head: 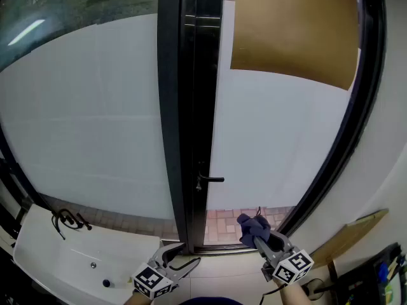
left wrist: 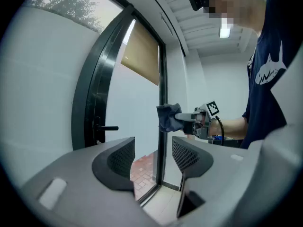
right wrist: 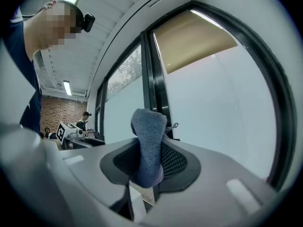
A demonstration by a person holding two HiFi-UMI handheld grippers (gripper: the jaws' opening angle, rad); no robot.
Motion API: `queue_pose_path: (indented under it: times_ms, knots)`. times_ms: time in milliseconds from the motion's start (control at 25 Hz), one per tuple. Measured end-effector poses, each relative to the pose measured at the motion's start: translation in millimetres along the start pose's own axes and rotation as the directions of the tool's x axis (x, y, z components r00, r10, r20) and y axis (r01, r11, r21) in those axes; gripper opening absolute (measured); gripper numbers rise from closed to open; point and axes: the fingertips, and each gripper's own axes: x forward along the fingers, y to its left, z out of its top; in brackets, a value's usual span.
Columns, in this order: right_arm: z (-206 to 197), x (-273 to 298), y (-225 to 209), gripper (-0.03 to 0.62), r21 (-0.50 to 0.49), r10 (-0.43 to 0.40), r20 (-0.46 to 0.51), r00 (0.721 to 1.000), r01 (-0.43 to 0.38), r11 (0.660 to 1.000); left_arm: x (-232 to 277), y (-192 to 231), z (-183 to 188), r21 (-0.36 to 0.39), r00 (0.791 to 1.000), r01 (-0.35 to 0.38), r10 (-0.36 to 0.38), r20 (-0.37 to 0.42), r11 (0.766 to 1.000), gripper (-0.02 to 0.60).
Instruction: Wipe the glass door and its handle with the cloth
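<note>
The frosted glass door [head: 280, 126] fills the right half of the head view, with a black lever handle [head: 210, 179] on its dark frame [head: 194, 107]. My right gripper [head: 259, 238] is shut on a bunched blue cloth [head: 252, 227], held low in front of the door, below and right of the handle. In the right gripper view the cloth [right wrist: 147, 148] stands up between the jaws. My left gripper [head: 178, 257] is open and empty, low beside the frame's foot. From the left gripper view I see the handle [left wrist: 108, 127] and the cloth [left wrist: 168, 117].
A tan roller blind [head: 296, 27] covers the door's upper part. A fixed frosted pane [head: 89, 113] lies left of the frame. A white sill [head: 70, 253] with a black cable [head: 67, 220] is at lower left. A person's torso [left wrist: 272, 79] is close on the right.
</note>
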Motion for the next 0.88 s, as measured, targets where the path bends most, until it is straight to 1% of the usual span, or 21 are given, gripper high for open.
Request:
queue_pose_path:
  times_ms: [200, 440, 600, 760, 880]
  knots:
    - [32.8, 50.8, -1.6, 0.112, -0.121, 0.021, 0.017, 1.0, -0.019, 0.993, -0.9, 8.9, -0.5, 0.002, 1.0, 0.014, -0.014, -0.001, 1.0, 0.242]
    - [78.7, 118.0, -5.8, 0.112, -0.284, 0.087, 0.026, 0.996, -0.077, 0.956, 10.9, 19.4, 8.6, 0.003, 1.0, 0.0, 0.0, 0.008, 1.0, 0.242]
    - [94.1, 169.7, -16.2, 0.112, -0.397, 0.12, -0.003, 0.993, -0.112, 0.911, 29.6, 29.2, 15.3, 0.015, 1.0, -0.024, 0.024, 0.006, 1.0, 0.242]
    - [89.8, 225.7, -26.5, 0.112, -0.479, 0.161, -0.064, 0.985, -0.171, 0.861, 55.3, 38.2, 22.4, 0.009, 0.999, -0.05, 0.05, 0.012, 0.999, 0.242]
    - [86.7, 263.9, -35.9, 0.112, -0.526, 0.164, -0.101, 0.981, -0.193, 0.828, 76.4, 47.5, 29.3, 0.013, 0.998, -0.066, 0.065, 0.018, 0.998, 0.241]
